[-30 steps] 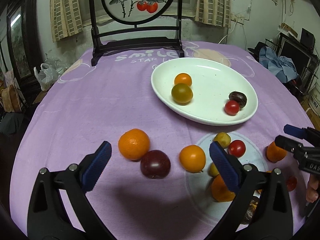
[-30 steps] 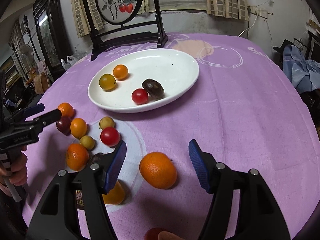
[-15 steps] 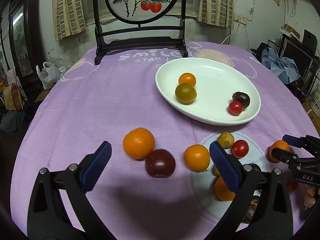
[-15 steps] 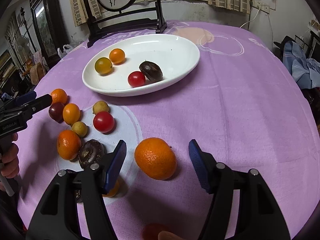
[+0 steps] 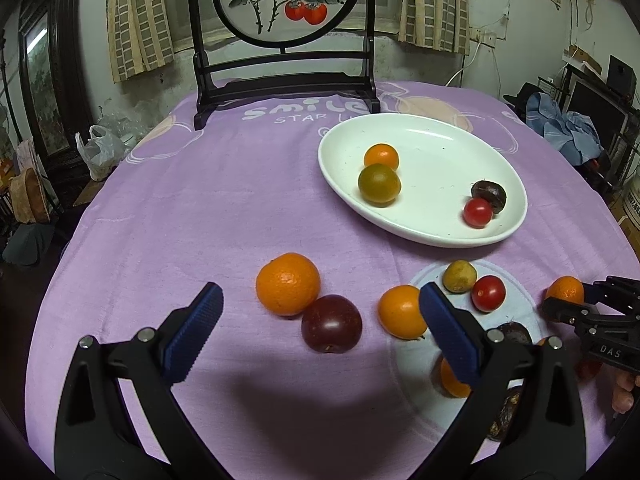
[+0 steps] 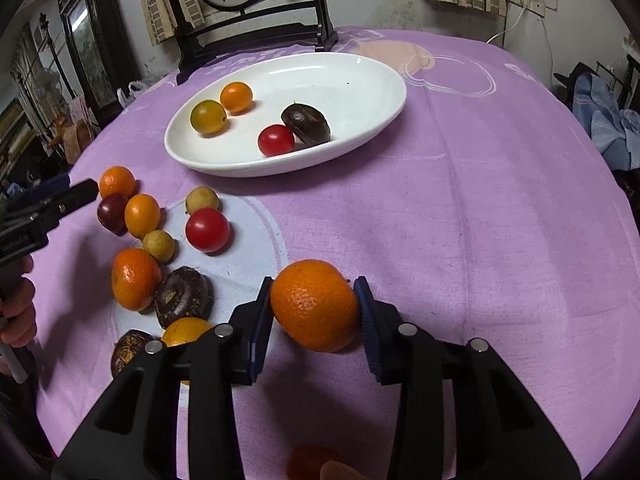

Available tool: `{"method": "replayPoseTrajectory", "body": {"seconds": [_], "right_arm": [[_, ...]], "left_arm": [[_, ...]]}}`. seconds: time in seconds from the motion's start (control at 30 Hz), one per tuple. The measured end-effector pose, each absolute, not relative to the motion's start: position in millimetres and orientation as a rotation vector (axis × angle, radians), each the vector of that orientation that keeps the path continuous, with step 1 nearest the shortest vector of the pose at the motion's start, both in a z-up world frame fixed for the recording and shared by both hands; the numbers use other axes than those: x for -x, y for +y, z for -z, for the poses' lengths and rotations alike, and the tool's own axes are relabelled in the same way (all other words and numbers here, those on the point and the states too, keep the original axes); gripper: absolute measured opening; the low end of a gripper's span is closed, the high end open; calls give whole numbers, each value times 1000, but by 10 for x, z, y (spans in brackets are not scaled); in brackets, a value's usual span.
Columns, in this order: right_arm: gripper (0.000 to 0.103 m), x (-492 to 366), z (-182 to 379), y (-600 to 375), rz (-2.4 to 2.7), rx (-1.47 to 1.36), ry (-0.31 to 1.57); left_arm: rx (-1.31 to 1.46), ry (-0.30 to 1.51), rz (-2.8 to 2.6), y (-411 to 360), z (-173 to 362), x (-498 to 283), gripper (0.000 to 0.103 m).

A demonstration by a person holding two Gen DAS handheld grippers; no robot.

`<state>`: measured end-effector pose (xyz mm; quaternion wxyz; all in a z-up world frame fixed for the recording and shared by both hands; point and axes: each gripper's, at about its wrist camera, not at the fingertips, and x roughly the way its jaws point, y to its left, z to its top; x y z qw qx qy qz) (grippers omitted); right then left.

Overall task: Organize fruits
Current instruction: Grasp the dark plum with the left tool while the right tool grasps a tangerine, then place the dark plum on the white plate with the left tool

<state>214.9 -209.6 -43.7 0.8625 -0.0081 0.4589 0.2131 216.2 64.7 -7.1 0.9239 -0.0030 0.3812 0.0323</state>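
Observation:
A white oval plate (image 5: 436, 236) (image 6: 360, 136) on the purple cloth holds two small citrus, a red tomato and a dark fruit. My right gripper (image 6: 314, 310) is shut on a large orange (image 6: 314, 304), its blue pads against both sides; this orange (image 5: 565, 289) also shows in the left wrist view. My left gripper (image 5: 320, 322) is open and empty, hovering over an orange (image 5: 288, 283), a dark plum (image 5: 331, 323) and a small orange (image 5: 402, 312). More fruits lie loose: a red tomato (image 6: 207, 229), yellow-green fruits, a tangerine (image 6: 136, 278), dark wrinkled fruits (image 6: 182, 296).
A black wooden stand with a round painted screen (image 5: 286, 32) stands at the table's far edge. The cloth has a pale printed circle (image 6: 240, 248) under the loose fruits. Clothes and furniture surround the table.
My right gripper moved forward and closed on the large orange, which was lying between its open jaws before. My left gripper drifted slightly and stayed open.

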Motion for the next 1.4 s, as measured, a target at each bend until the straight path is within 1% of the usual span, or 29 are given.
{"method": "replayPoseTrajectory", "body": {"seconds": [0.2,0.27,0.33,0.4,0.5,0.6,0.67,0.8,1.03,1.1,1.23,1.4], "right_arm": [[40,-2147,401,-2128,-446,-10,950],[40,-2146,402,-2131,-446,-11,951],[40,-2151,411,-2128,-448,-13,957],[40,-2146,413,-2128,-448,-13,961],[40,-2129,397,-2120,-451,-7,952],[40,-2113,382,-2119,-452,-6,943],[40,-2113,384,-2127,-447,-8,943],[40,-2110,376,-2134,-444,-10,940],[40,-2088,357,-2133,-448,-11,934],[40,-2088,357,-2131,-450,-12,935],[40,-2087,343,-2132,-464,-20,930],[40,-2123,179,-2156,-535,-93,859]], "left_arm": [[5,800,-42,797,146,-2140,99],[-5,816,-23,827,211,-2135,96],[-15,840,4,831,280,-2129,91],[-17,869,33,828,347,-2120,81],[-25,891,49,792,411,-2123,70],[-45,899,74,713,450,-2128,62],[-65,903,80,669,479,-2141,58],[-58,931,79,641,534,-2232,46],[-40,938,77,631,559,-2338,45],[-53,934,70,614,567,-2332,41],[-57,929,67,615,561,-2321,39],[18,900,85,694,433,-2224,39]]}}
